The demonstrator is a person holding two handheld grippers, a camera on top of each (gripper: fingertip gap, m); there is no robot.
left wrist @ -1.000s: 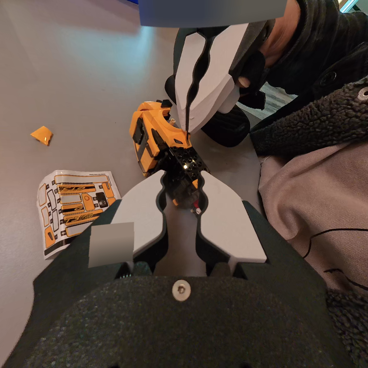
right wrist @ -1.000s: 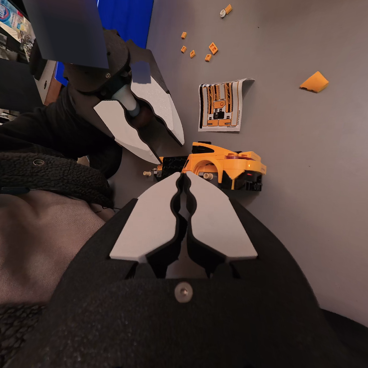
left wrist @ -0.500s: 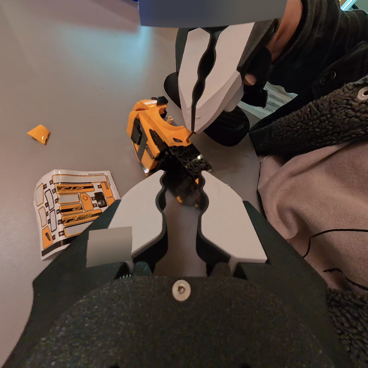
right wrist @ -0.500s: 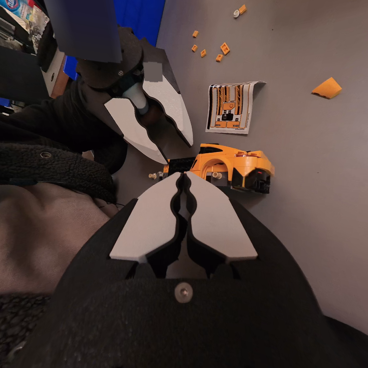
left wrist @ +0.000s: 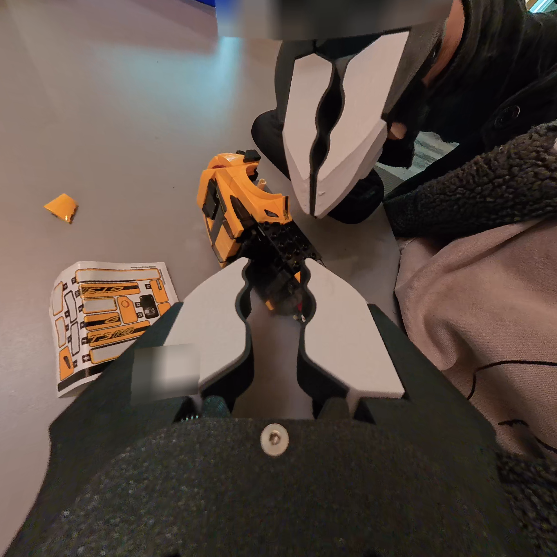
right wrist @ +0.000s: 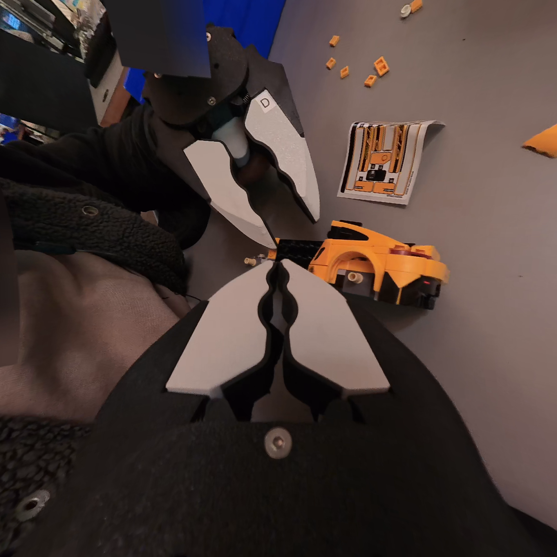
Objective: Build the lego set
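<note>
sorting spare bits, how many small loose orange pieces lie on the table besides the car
7: five small ones clustered beyond the sticker sheet, one at the top edge, one larger wedge far right. Others may be hidden.

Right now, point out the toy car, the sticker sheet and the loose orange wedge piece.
toy car (left wrist: 232, 208): left wrist view, orange body panel.
sticker sheet (left wrist: 99, 316): left wrist view, sheet's middle.
loose orange wedge piece (left wrist: 61, 206): left wrist view, top face.

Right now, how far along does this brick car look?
Done: the orange rear body is on the car. In hand: the left gripper clamps the car's bare black front; the shut right gripper hovers beside it, empty. Left: no wheels on the axle pins; the sticker sheet, an orange panel and small orange bricks lie loose.
</note>
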